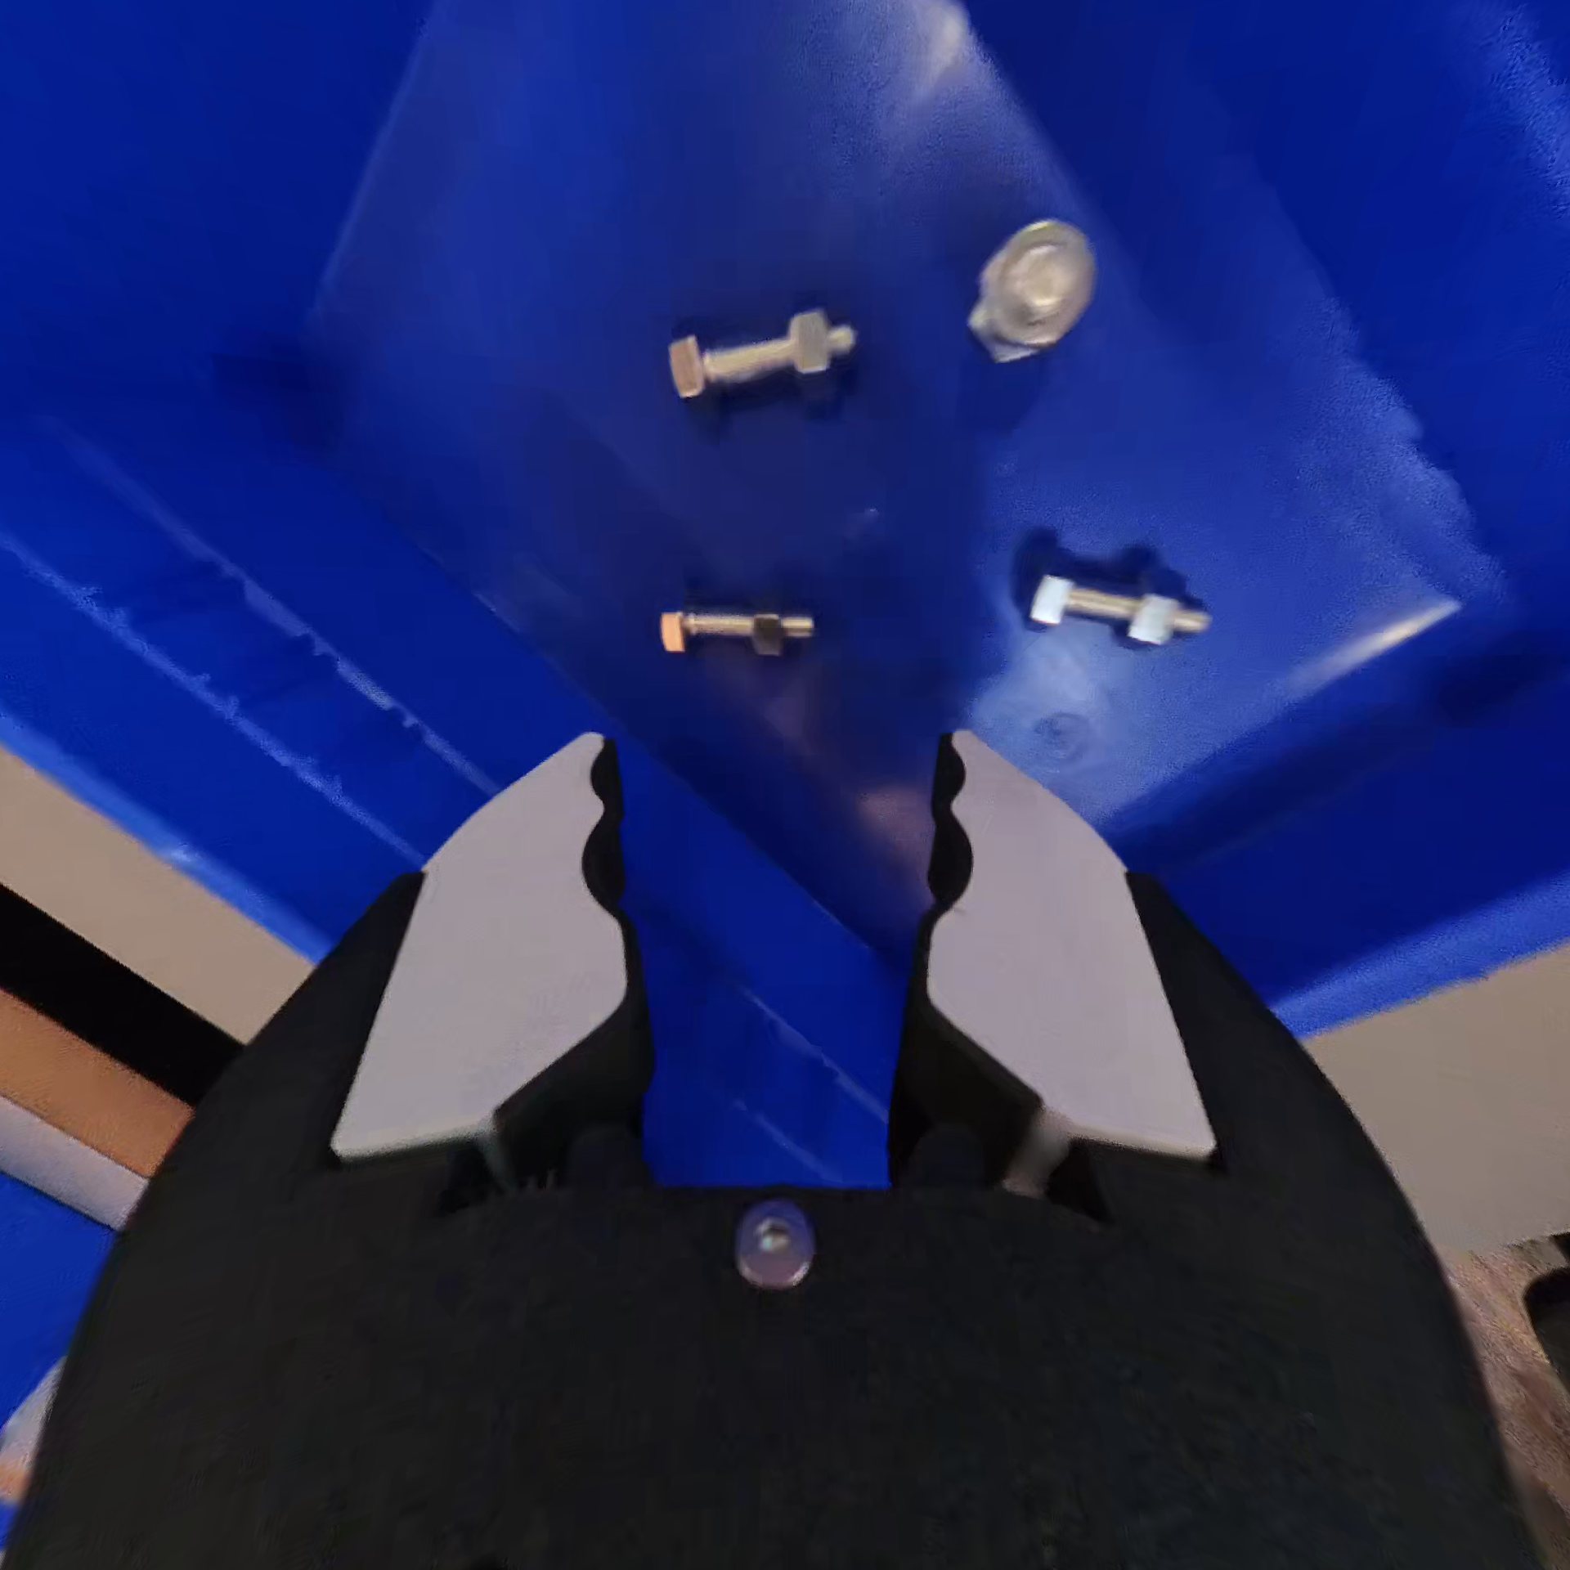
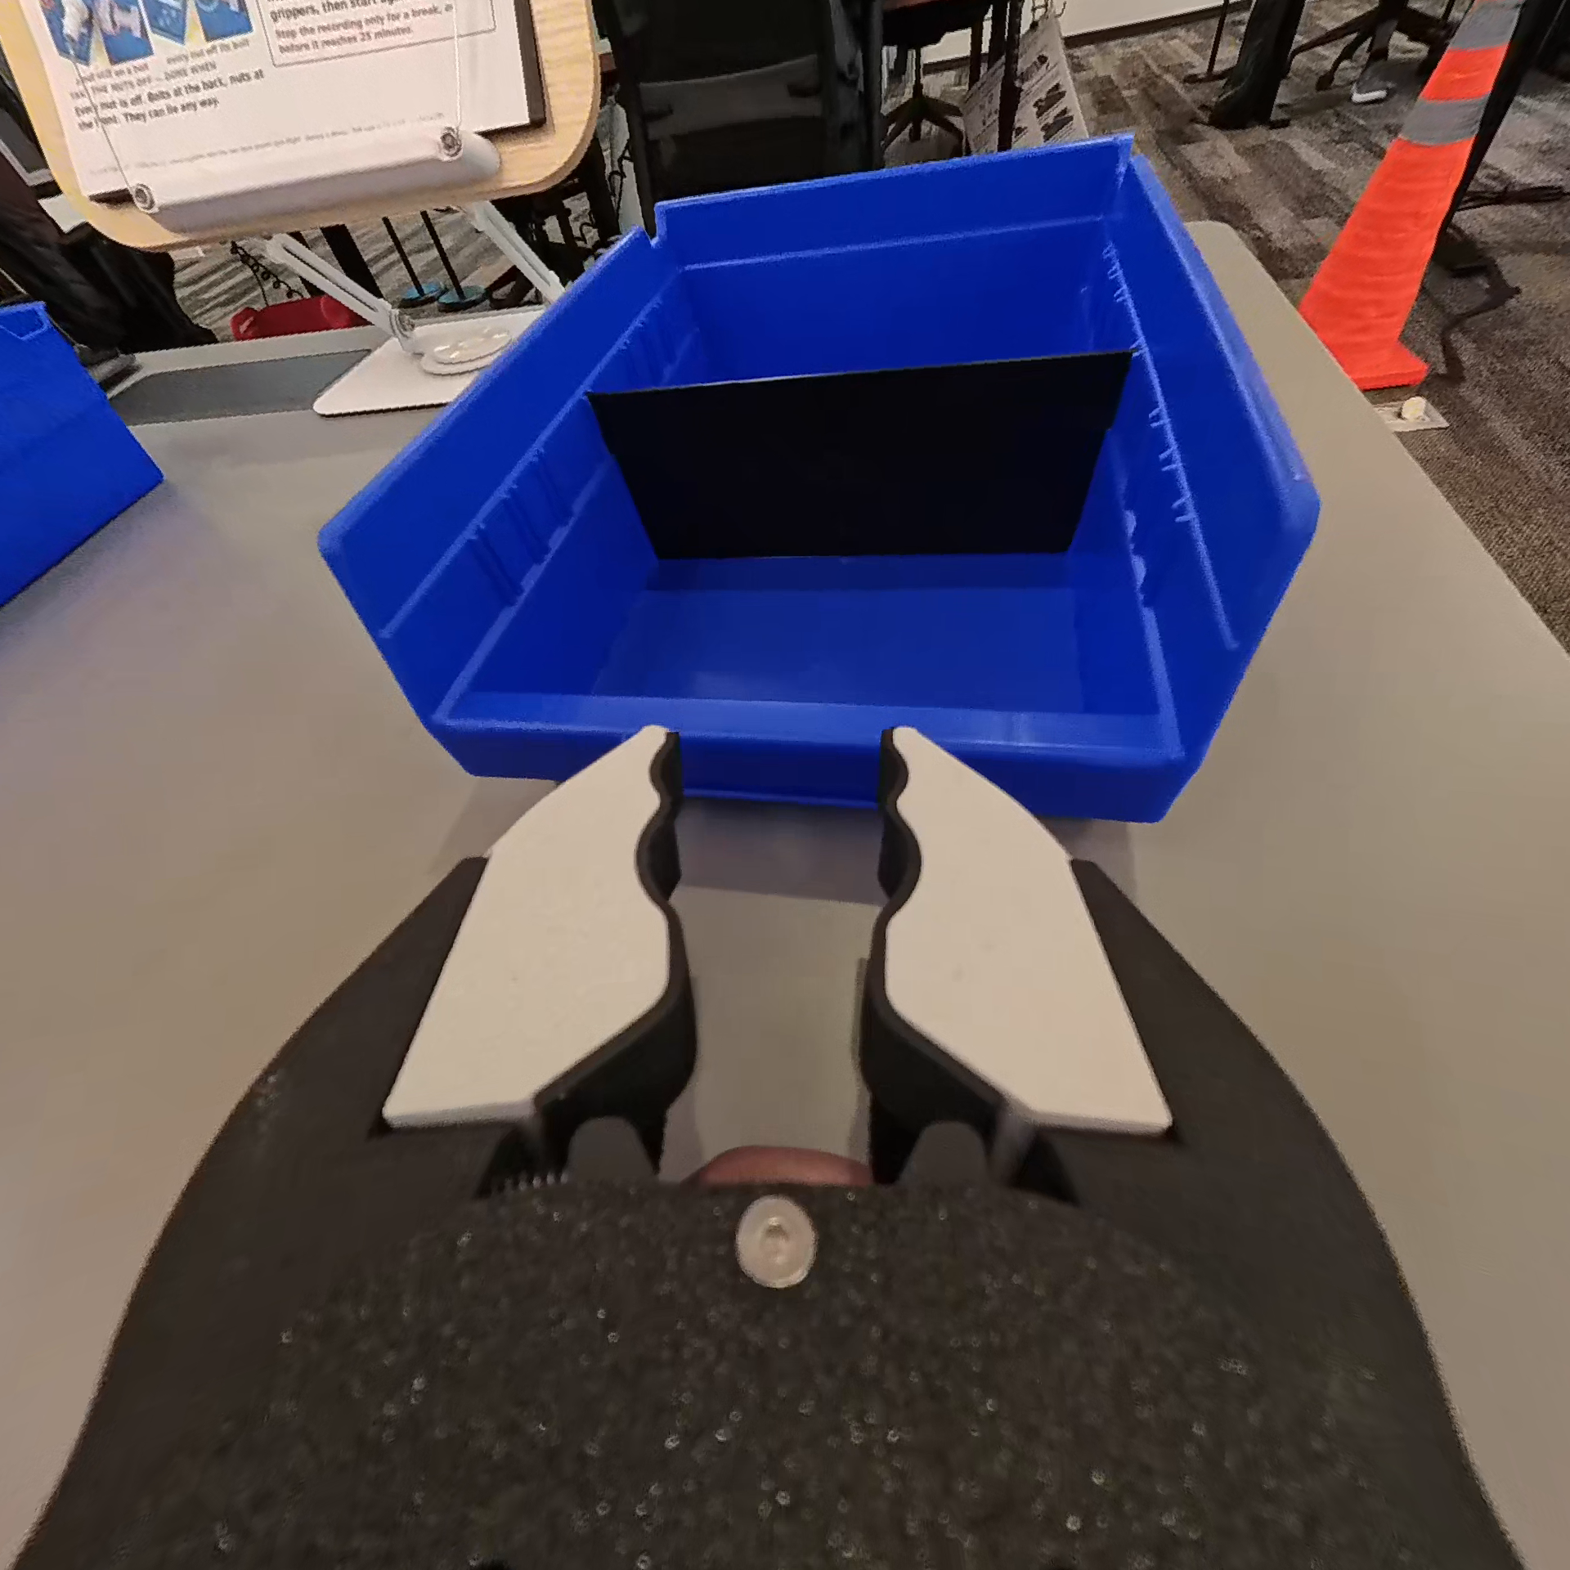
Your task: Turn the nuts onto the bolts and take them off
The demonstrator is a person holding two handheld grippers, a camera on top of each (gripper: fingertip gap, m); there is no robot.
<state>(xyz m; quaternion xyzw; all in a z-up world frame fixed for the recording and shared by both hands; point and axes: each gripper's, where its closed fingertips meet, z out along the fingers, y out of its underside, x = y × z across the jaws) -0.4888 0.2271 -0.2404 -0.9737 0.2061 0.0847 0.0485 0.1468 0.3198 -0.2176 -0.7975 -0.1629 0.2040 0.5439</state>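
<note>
In the left wrist view, several metal bolts with nuts on them lie on the floor of a blue bin: one upper middle, one lower middle, one at the right, and one seen end-on at the upper right. My left gripper is open and empty above the bin, just short of the lower middle bolt. In the right wrist view, my right gripper is open and empty over the grey table, just in front of a second blue bin.
The second bin has a black divider across its middle, and its front compartment shows no parts. Another blue bin sits at the far left. An instruction sheet on a stand is behind. An orange cone stands on the floor at the right. About 65 cm separates my left fingertips from my right.
</note>
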